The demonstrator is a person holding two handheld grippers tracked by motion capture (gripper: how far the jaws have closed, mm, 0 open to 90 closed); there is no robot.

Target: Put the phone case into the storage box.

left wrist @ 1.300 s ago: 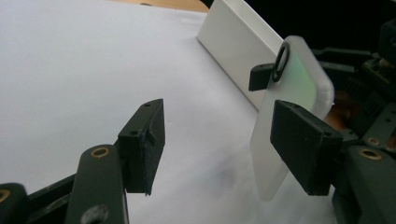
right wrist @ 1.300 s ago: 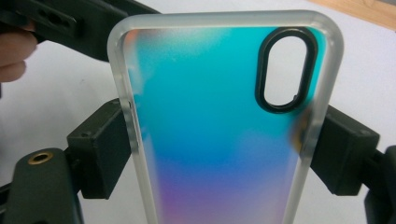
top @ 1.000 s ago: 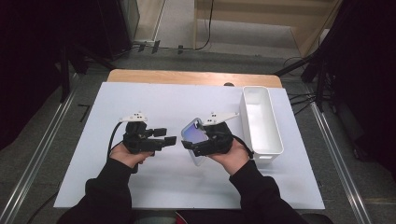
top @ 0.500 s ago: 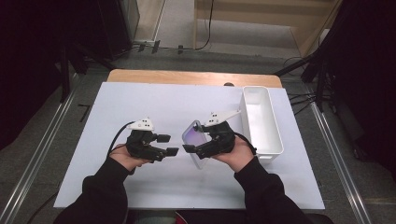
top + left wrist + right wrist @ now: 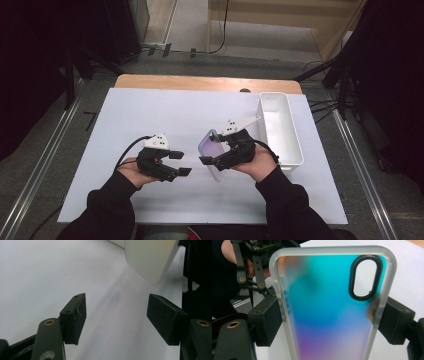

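Note:
A phone case (image 5: pixel 329 315) with a frosted rim, a blue-to-purple iridescent back and a black-ringed camera cutout (image 5: pixel 364 277) is held off the table. My right gripper (image 5: pixel 329 320) is shut on its two long sides. From above, the case (image 5: pixel 211 150) stands on edge in the right gripper (image 5: pixel 216 161), just right of the table's middle. My left gripper (image 5: pixel 181 163) sits a short way to its left, open, with nothing between its fingers. In the left gripper view the open gripper (image 5: pixel 116 315) points at the table, and the case's pale edge (image 5: pixel 150 260) hangs ahead of it, apart.
A white rectangular bin (image 5: pixel 292 142) stands at the right side of the white table mat (image 5: pixel 150 115). A wooden table edge (image 5: pixel 200 82) runs along the back. Metal rails (image 5: pixel 45 155) flank the table on both sides. The person's dark sleeves come in from the bottom.
My left gripper has drifted slightly right and toward the person, staying open. The right gripper has kept hold of the case and shifted it a little nearer.

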